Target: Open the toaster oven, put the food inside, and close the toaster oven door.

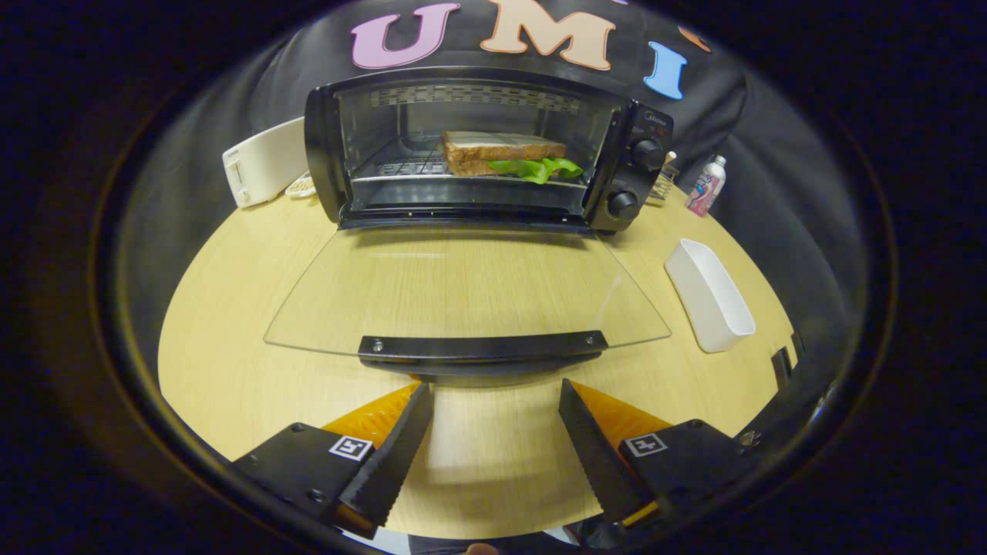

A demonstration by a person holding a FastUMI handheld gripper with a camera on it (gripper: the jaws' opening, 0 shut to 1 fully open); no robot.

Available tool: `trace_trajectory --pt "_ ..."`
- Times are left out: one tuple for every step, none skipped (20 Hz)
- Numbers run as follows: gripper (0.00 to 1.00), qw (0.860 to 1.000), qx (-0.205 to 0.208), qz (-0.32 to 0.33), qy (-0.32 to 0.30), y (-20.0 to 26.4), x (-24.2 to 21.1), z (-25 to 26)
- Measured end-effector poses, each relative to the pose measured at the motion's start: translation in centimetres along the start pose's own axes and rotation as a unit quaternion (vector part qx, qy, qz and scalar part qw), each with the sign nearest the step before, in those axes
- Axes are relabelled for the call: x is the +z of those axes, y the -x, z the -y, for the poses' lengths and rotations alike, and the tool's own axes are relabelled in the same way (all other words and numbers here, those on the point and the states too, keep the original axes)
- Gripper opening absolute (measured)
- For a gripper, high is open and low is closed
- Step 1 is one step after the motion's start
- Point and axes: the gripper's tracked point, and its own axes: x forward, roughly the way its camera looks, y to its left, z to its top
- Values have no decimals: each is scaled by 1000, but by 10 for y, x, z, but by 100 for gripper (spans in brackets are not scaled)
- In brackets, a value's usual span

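A black toaster oven (640, 166) stands at the far side of the round wooden table (224, 331). Its glass door (463, 289) is folded down flat toward me. The door's black handle (482, 351) lies just ahead of my fingertips. Inside, on the wire rack, rests a sandwich (505, 154) of brown bread with green lettuce hanging out at its right side. My gripper (493, 389) is open, its fingers spread just below the handle, with nothing between them but bare tabletop.
A white toaster (262, 162) stands left of the oven, with a small dish (301, 185) beside it. Right of the door lies a white rectangular tray (709, 293). A small bottle (705, 185) stands behind it near the table's edge.
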Motion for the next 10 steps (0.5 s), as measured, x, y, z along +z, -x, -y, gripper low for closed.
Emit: trace_trajectory --pt "100 1000 0 -4 0 -1 -1 -1" --pt "100 1000 1 -2 -1 -1 0 -1" --pt "100 1000 1 -2 -1 -1 0 -2" --pt "100 1000 2 0 -2 0 1 -2" --pt "100 1000 2 3 -4 1 3 -3" --pt "100 1000 3 9 -7 4 7 -3" --pt "100 1000 4 15 -10 8 11 -3" --pt "100 1000 6 24 -13 12 17 -2" --pt "100 999 8 35 -17 16 25 -2" --pt "100 999 9 45 -22 20 34 -2"
